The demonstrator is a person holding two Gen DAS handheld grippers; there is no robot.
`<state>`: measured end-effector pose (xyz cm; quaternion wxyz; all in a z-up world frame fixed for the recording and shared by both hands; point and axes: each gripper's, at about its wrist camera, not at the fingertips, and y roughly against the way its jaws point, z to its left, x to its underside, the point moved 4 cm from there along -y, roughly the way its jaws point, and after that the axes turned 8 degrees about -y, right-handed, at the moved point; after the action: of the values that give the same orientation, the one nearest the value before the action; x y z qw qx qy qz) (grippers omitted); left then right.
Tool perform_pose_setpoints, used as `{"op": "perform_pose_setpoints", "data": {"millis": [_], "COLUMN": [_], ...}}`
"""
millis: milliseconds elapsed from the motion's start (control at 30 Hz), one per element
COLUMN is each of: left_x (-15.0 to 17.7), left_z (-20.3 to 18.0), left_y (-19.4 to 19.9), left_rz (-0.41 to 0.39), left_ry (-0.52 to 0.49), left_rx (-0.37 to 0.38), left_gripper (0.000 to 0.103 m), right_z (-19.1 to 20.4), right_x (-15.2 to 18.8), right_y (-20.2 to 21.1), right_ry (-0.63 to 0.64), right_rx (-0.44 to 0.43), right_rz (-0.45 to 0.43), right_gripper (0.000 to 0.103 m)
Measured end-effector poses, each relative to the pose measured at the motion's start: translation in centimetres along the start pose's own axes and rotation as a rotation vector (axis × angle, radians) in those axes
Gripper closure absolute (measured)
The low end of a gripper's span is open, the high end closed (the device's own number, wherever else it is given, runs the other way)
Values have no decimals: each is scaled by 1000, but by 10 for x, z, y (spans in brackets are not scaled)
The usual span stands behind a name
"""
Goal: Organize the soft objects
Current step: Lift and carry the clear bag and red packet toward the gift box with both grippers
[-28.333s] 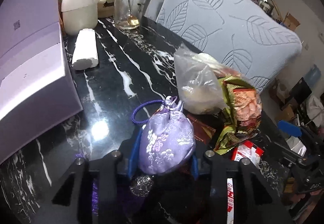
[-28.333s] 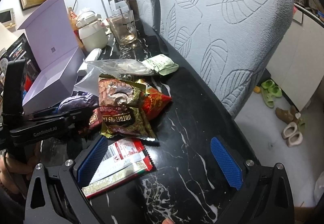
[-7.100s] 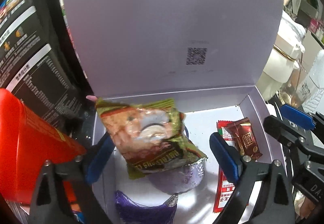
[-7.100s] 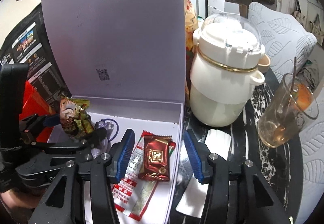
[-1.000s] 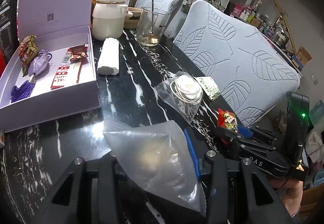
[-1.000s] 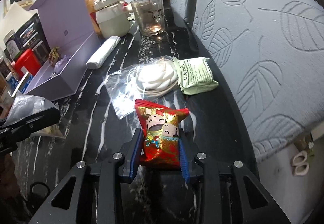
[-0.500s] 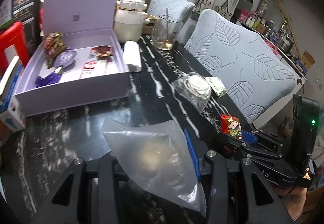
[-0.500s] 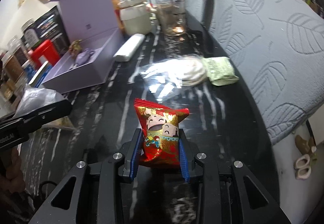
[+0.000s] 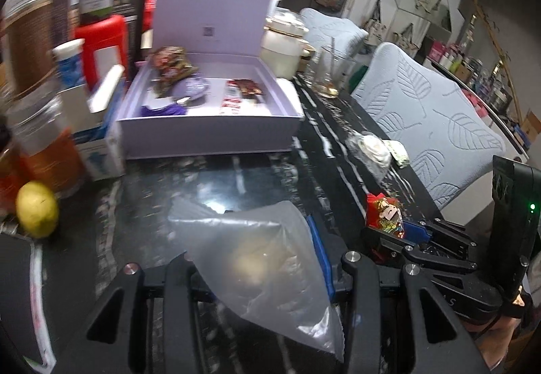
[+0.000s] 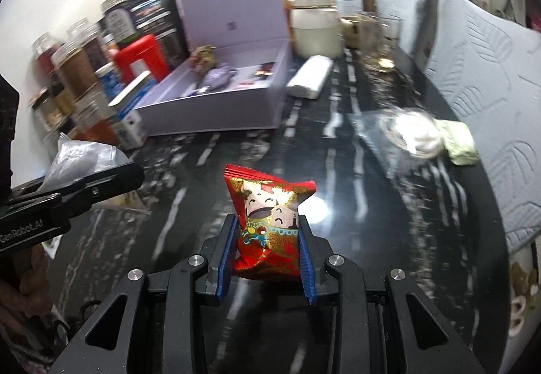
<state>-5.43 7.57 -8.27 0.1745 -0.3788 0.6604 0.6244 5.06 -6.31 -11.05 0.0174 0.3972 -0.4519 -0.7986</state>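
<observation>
The black marble table (image 9: 257,178) carries an open lilac box (image 9: 209,127) with a purple pouch (image 9: 191,86) and snack packets inside. Your left tongs (image 9: 257,259) are clenched on a clear plastic bag (image 9: 267,259), held above the table; your right tongs (image 10: 267,249) grip a red snack packet (image 10: 267,222) upright, near the box.

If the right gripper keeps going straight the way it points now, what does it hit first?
Probably the bare black tabletop. The right gripper, shut on the red snack packet, angles down at open marble between the lavender box and the clear bag of white cord. Depth is uncertain.
</observation>
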Motion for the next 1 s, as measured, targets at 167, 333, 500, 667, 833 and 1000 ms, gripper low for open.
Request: {"op": "perform_pose_setpoints", "data": {"millis": [167, 333, 500, 667, 833, 1000], "left_x": [13, 26, 38, 43, 33, 11], "left_z": [25, 47, 65, 79, 85, 85], "left_y": [19, 39, 53, 63, 72, 78], "left_rz": [-20, -38, -45, -55, -91, -135], "left_ry": [42, 72, 101, 116, 110, 94], "left_rx": [-35, -64, -88, -110, -117, -105], "left_gripper": [61, 61, 61, 61, 61, 61], "right_z": [35, 69, 102, 129, 146, 156], "right_x": [6, 14, 23, 30, 25, 6], "right_y": [-2, -3, -5, -5, -3, 6], "right_ry": [52, 98, 149, 185, 202, 223], "right_rx": [-42, -88, -136, -194, -245, -265], "right_rz": [3, 10, 21, 23, 10, -33], "right_gripper": [70, 70, 70, 70, 70, 70]}}
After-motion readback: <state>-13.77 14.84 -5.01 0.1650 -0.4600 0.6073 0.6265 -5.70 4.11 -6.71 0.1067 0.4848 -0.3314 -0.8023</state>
